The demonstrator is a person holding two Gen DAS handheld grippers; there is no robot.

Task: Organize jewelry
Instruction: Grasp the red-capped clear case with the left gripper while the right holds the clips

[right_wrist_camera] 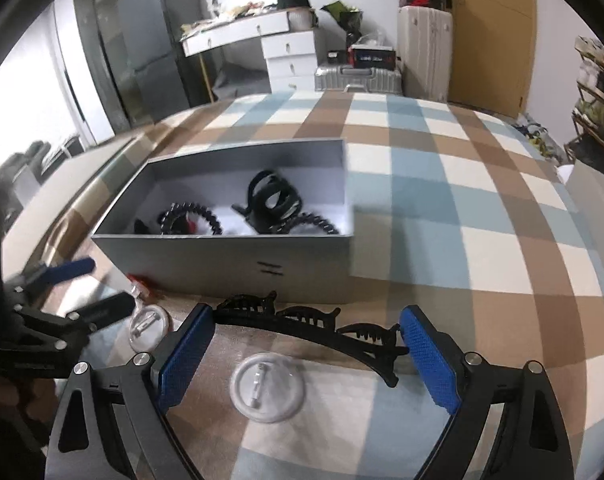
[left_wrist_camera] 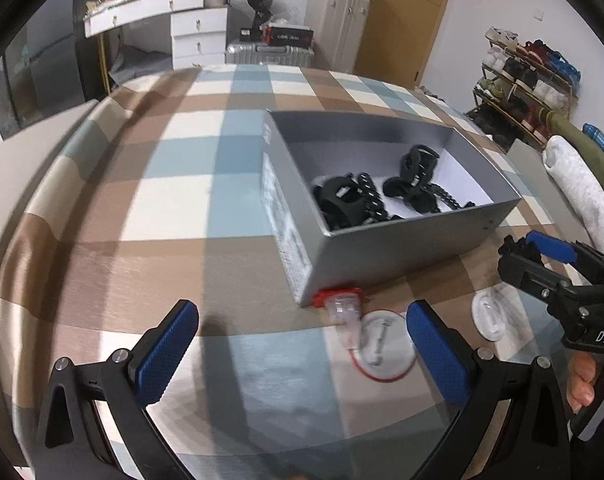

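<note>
A grey open box (left_wrist_camera: 401,244) (right_wrist_camera: 238,264) sits on the checked cloth and holds black hair claws (left_wrist_camera: 413,176) (right_wrist_camera: 272,200) and black spiral ties (right_wrist_camera: 190,216). My left gripper (left_wrist_camera: 302,344) is open and empty; a round pin badge with a red rim (left_wrist_camera: 385,350) and a small clear and red piece (left_wrist_camera: 341,304) lie between its fingers near the box corner. My right gripper (right_wrist_camera: 305,356) is open over a clear round badge (right_wrist_camera: 266,392), with a long black claw clip (right_wrist_camera: 313,324) just beyond its fingertips. Another clear badge (right_wrist_camera: 148,326) (left_wrist_camera: 491,314) lies to the left.
The checked cloth (left_wrist_camera: 182,200) covers the whole table. Behind it stand a white desk with drawers (left_wrist_camera: 198,28), suitcases (left_wrist_camera: 270,54) and a shoe rack (left_wrist_camera: 525,80). A grey and green bundle (left_wrist_camera: 577,184) lies at the right edge.
</note>
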